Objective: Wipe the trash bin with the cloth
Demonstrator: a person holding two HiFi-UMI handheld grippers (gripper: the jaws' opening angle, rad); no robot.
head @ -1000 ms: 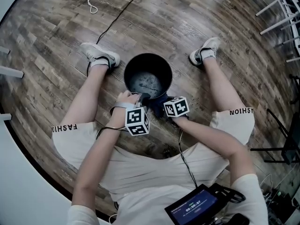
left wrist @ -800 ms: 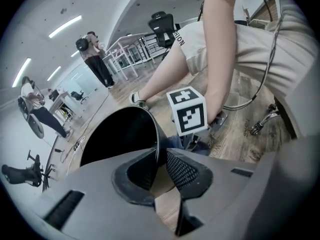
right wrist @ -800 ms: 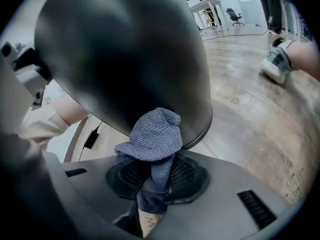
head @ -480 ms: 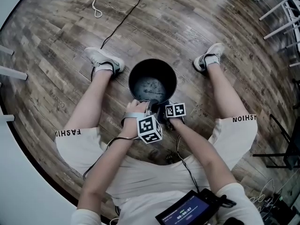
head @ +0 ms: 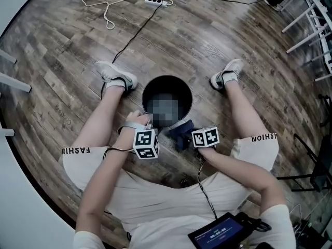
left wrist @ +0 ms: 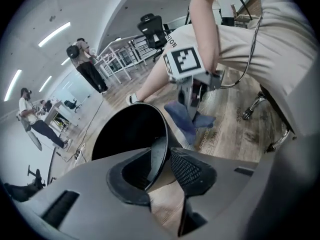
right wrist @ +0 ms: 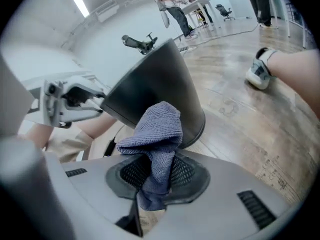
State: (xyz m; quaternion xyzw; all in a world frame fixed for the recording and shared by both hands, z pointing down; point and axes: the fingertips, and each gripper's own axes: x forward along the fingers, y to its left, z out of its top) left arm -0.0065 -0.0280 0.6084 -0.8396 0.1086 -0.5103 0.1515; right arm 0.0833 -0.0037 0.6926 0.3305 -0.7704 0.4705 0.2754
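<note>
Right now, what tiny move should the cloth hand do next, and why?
Probably press the cloth against the outer wall of the bin. The right gripper is shut on the blue cloth, which sits beside the bin, seemingly off its wall. Go gently: on the left gripper the jaws have just been opening, with the rim between them unclamped, so the bin could slide.

My left gripper (left wrist: 162, 164): jaws just been opening, now apart, straddling the trash bin (left wrist: 131, 134) rim, pads not pressing on it. My right gripper (right wrist: 152, 171): jaws clamped on the cloth (right wrist: 155, 129), bunched between the pads. Both point down and forward, forearms reaching out between my knees.
</note>
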